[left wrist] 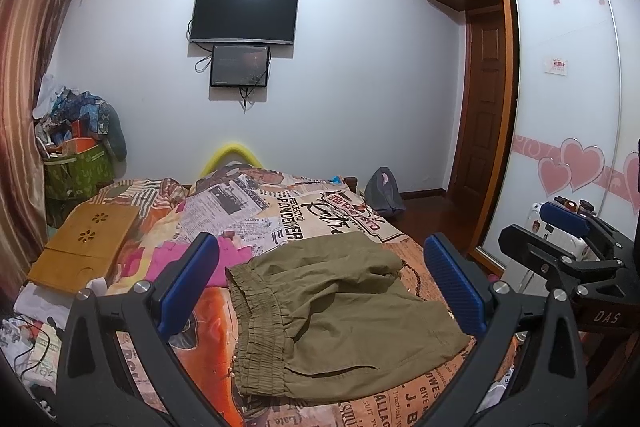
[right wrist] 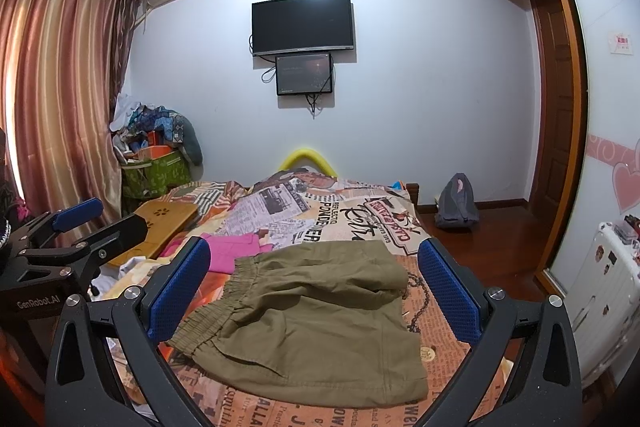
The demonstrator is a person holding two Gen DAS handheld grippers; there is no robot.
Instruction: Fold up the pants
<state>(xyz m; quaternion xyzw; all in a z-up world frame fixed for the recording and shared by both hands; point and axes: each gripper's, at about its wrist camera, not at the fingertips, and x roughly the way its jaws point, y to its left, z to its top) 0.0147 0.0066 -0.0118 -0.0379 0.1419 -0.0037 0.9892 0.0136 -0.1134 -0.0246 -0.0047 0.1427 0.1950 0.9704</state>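
Both hand-held grippers, left and right, hang wide open and empty above the olive pants, which lie rumpled on the bed. Folding looks unstarted; next, I'd say, grasp the waistband.

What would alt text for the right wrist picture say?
Olive pants lie folded on a bed with a newspaper-print cover, framed by the open blue fingers of the right gripper. A pink garment lies just behind them, and the left gripper hangs empty at the left edge.
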